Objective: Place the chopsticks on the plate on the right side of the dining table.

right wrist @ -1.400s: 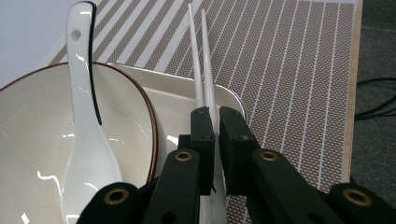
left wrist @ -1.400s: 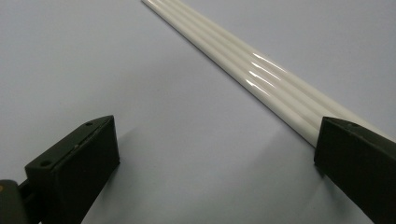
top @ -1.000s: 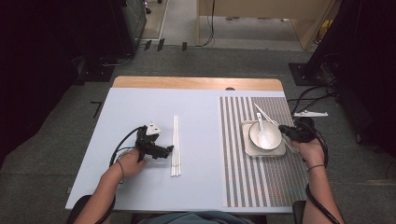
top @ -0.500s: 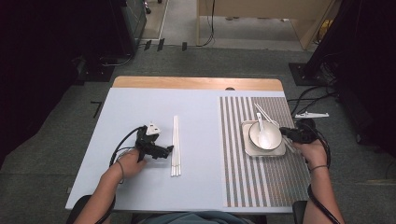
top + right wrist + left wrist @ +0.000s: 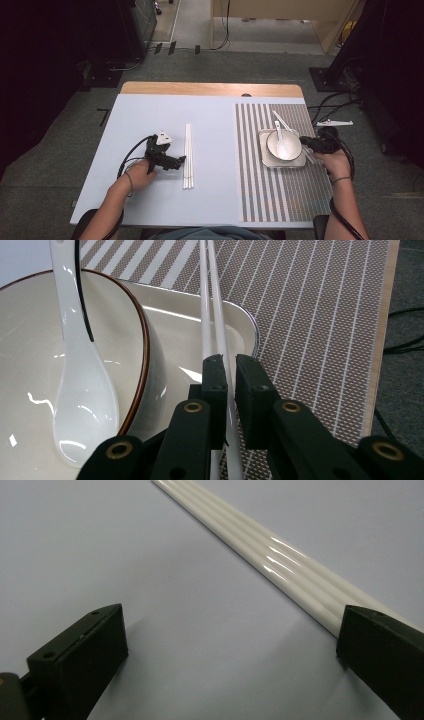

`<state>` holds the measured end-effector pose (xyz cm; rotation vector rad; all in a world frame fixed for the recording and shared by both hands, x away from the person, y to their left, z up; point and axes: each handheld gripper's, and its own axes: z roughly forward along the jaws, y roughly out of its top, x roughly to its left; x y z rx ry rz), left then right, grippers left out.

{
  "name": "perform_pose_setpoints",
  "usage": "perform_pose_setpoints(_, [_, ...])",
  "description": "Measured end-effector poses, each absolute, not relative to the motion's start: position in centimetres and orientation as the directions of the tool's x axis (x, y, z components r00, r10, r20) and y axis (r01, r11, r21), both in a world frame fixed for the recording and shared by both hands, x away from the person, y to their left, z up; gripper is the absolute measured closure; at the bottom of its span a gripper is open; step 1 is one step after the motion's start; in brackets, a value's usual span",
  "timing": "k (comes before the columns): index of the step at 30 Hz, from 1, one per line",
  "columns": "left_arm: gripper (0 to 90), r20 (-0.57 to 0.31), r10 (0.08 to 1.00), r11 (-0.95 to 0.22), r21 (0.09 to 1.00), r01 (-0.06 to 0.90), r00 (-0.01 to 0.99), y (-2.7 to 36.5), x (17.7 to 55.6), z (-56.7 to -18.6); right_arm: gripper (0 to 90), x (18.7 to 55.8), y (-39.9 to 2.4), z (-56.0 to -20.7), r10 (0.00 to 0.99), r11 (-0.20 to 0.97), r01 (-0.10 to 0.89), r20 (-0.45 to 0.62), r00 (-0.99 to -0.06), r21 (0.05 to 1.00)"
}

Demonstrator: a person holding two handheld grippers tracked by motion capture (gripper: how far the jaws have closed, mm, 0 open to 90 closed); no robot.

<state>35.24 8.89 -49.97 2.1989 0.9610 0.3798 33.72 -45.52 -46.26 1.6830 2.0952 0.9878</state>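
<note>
Two white chopsticks (image 5: 212, 315) run between the jaws of our right gripper (image 5: 228, 371), which are pressed almost together and pinch them; the sticks lie over the right rim of the square plate (image 5: 235, 322) and point away across the striped mat (image 5: 320, 315). We see a small gap between the jaw faces, with one stick passing through it. In the high view our right gripper (image 5: 311, 145) sits just beside the plate's right edge, near the right edge of the desk (image 5: 150, 115), and the plate (image 5: 265, 159) rests on the striped mat (image 5: 250, 130) that covers the desk's right part.

On the plate stands a white bowl (image 5: 30, 340) with a brown rim, and a white spoon (image 5: 82, 385) lies in it, its handle leaning over the far rim.

Towards the middle of the desk, a bundle of further white chopsticks (image 5: 188, 155) lies straight, pointing from the near edge to the far edge. Our left gripper (image 5: 180, 161) rests just left of that bundle, jaws spread wide; in its own view the right jaw stands against the nearest stick of the bundle (image 5: 280, 560), while the left jaw is well apart from it over bare desk (image 5: 125, 545).
</note>
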Motion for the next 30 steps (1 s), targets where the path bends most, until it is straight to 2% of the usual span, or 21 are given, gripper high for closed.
perform_pose_setpoints(10, [0.0,-0.009,0.731,-0.482,0.700,0.526,0.682,8.9,35.2,-50.0,80.4,34.3,-45.8,-45.8,0.944,0.069,0.721,0.188,-0.270,0.690])
perform_pose_setpoints(20, [0.0,-0.010,0.731,-0.482,0.700,0.527,0.682,8.9,35.2,-50.0,69.1,35.9,-44.9,-45.8,0.945,0.030,0.717,0.214,-0.246,0.696])
perform_pose_setpoints(28, [0.0,-0.010,0.731,-0.482,0.700,0.527,0.682,8.9,35.3,-50.0,59.0,38.3,-44.4,-45.9,0.952,0.044,0.722,0.190,-0.239,0.691])
perform_pose_setpoints(30, [0.0,-0.010,0.731,-0.482,0.700,0.527,0.682,8.9,35.2,-50.0,58.8,39.0,-44.1,-46.0,0.953,0.045,0.728,0.190,-0.238,0.684])
